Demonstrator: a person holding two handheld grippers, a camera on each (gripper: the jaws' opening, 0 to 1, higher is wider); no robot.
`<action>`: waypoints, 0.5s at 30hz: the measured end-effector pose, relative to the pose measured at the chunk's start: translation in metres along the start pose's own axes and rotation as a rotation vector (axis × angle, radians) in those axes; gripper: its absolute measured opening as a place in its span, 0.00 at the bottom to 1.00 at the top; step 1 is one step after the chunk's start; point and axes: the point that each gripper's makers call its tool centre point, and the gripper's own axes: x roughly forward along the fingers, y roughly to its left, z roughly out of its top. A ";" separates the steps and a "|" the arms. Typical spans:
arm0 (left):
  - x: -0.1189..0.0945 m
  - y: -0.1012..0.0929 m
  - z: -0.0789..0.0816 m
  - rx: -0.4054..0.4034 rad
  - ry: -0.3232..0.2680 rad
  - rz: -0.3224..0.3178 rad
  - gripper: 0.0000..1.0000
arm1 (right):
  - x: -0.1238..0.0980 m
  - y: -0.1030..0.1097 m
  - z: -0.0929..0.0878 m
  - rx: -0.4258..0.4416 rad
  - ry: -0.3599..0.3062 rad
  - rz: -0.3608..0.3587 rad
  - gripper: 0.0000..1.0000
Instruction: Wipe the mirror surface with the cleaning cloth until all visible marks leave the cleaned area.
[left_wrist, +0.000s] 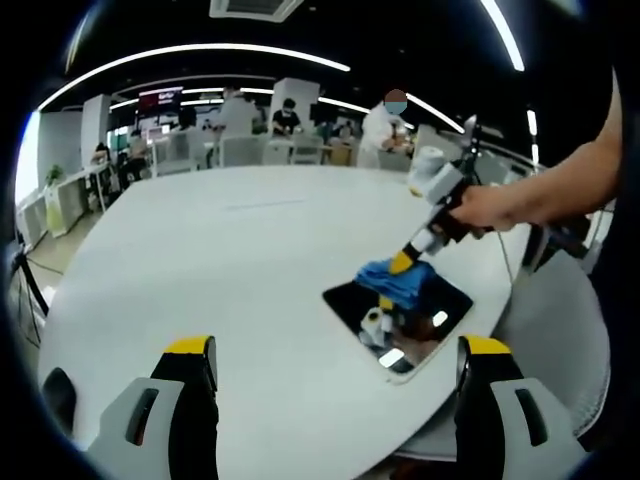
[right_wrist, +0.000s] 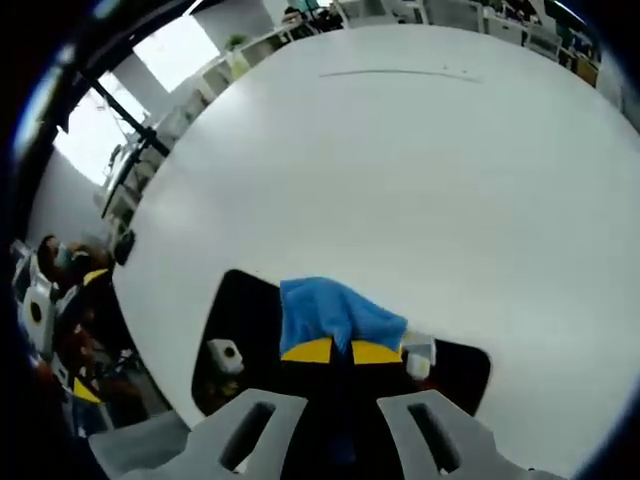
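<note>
The right gripper (right_wrist: 332, 351) clenched the cloth (right_wrist: 335, 314) on the mirror (left_wrist: 400, 313) mid-wipe (marks unreadable), while the left gripper (left_wrist: 335, 372) hung released.

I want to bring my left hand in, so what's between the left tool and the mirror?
Bare white round table, seen in the left gripper view, lies between the left tool and the dark rectangular mirror.

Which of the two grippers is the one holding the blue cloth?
The right gripper, its jaws shut on the blue cloth over the mirror. The left gripper hangs open above the white table, holding nothing.
</note>
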 end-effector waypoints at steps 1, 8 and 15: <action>-0.001 0.000 0.001 -0.001 -0.002 0.001 1.00 | 0.000 -0.003 0.005 -0.031 -0.014 -0.022 0.00; -0.002 -0.001 -0.005 -0.022 -0.007 0.011 1.00 | 0.003 -0.004 0.008 -0.018 0.003 -0.020 0.00; -0.002 -0.004 -0.011 -0.029 0.001 0.010 1.00 | 0.003 -0.004 0.007 -0.028 -0.003 -0.008 0.00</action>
